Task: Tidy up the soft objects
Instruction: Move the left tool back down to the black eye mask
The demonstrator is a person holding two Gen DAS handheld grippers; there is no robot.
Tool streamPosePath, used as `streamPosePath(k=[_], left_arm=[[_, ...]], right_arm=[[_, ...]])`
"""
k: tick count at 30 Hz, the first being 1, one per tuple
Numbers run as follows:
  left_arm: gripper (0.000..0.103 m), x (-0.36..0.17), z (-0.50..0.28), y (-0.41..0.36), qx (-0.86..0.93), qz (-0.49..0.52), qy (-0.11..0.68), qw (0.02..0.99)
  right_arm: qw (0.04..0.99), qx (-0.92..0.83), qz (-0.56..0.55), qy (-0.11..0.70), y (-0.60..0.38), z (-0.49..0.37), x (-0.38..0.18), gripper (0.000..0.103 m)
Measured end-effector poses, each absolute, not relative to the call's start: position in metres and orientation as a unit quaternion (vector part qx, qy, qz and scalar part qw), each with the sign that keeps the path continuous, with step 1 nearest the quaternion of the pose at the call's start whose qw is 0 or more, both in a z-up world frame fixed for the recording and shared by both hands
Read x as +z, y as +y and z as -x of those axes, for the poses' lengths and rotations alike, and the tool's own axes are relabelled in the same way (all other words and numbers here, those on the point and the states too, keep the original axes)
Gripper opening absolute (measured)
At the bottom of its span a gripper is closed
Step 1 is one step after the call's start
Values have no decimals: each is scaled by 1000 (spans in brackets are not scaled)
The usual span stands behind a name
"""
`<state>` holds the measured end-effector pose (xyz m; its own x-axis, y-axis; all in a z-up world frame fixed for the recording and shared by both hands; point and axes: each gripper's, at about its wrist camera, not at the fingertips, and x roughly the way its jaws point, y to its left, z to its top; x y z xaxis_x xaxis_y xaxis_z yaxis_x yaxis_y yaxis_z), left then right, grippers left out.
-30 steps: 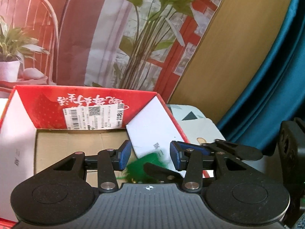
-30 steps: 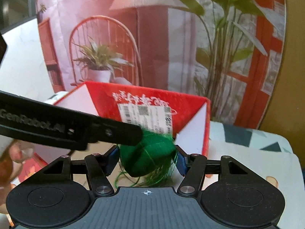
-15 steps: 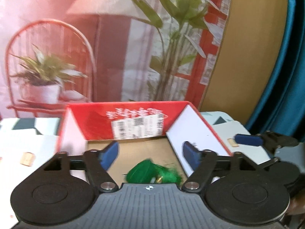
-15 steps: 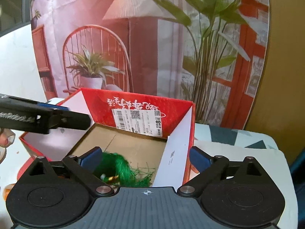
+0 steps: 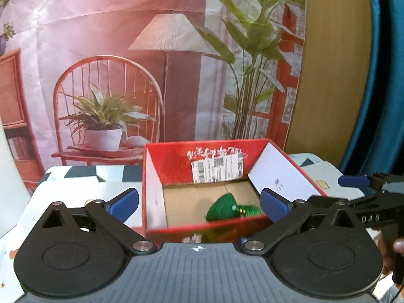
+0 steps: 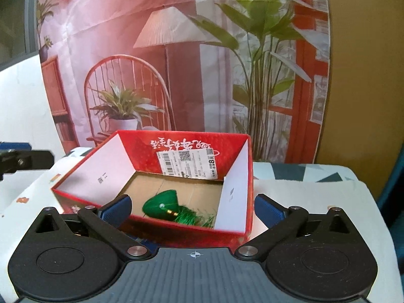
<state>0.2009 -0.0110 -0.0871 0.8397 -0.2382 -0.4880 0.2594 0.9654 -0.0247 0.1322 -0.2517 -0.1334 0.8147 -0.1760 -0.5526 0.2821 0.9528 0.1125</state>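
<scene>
A green soft ornament with a tassel (image 5: 222, 207) lies on the cardboard floor of an open red box (image 5: 151, 189), near its front wall. My left gripper (image 5: 199, 203) hangs in front of the box, its jaws opening wide with nothing pressed between the pads. At the right edge of the left wrist view a blue-padded finger (image 5: 353, 181) of the other gripper shows, along with part of a hand (image 5: 399, 247). In the right wrist view the ornament (image 6: 161, 205) rests inside the box (image 6: 141, 151). My right gripper (image 6: 193, 207) stands open before the box, holding nothing.
The box stands on a table with a white cloth patterned in dark triangles (image 6: 303, 189). A printed backdrop of a chair, lamp and plants (image 5: 151, 75) rises close behind it. A wooden board (image 5: 328, 75) and a teal curtain (image 5: 383, 75) are at the right.
Both grippers opened and let go of the green ornament, which now lies in the box. Both pulled back and rose, so the whole box shows.
</scene>
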Motion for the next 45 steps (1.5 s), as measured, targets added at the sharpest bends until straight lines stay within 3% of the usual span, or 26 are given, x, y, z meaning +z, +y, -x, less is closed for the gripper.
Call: streamPosePath(k=[23,45], left_arm=[[103,-154,-93,21,-105,-13,280,954],[103,-221,-89,6,-121,-44,366,922]], right_arm=[[943,-112,-109,294,-184,-37,-178,103],[917,-111,-78,375,-152,-14,-238,103]])
